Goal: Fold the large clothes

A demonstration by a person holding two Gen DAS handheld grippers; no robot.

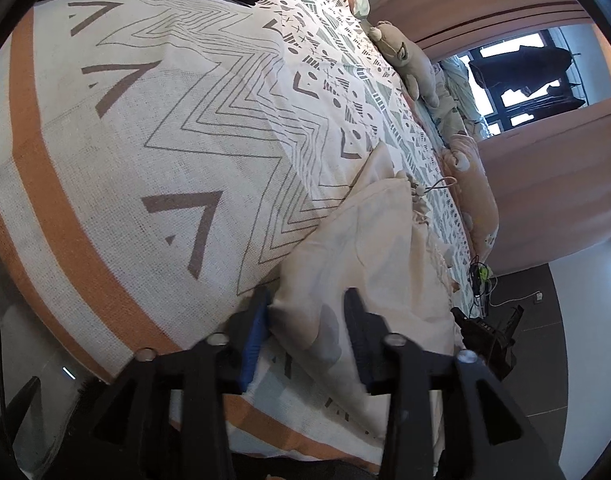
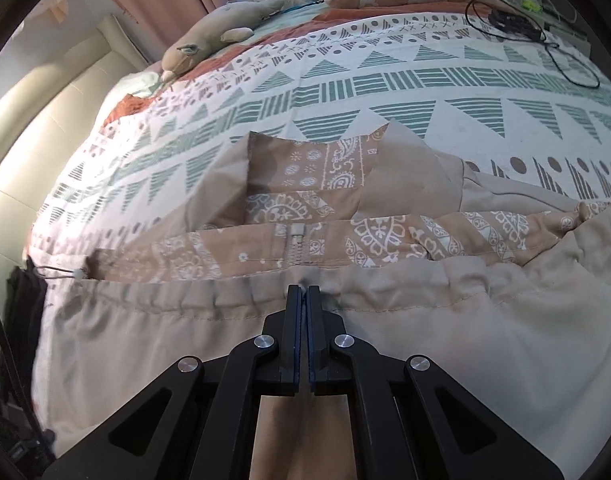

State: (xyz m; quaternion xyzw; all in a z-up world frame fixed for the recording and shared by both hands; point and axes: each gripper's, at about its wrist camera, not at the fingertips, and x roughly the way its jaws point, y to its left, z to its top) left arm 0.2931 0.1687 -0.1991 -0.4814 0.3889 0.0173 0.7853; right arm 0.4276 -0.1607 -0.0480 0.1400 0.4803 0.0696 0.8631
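Fabric first: my left gripper (image 1: 307, 320) stands apart around a corner of the beige garment (image 1: 369, 248) on the bedspread (image 1: 153, 128), not pinching; my right gripper (image 2: 304, 294) is clenched on its gathered hem (image 2: 209, 300). Mid-fold, I judge — next, regrip and carry across. Charger cable (image 2: 545, 40) and plush toy (image 2: 221, 36) lie well clear.

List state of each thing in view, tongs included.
Left tongs: open, beige fabric between the fingers, not pinched.
Right tongs: shut on the beige garment at its gathered hem.
Beige garment: spread on the bed, paisley-lined hood lying open, zipper closed.
Patterned bedspread: laid flat.
Black cable: loose on the bed.
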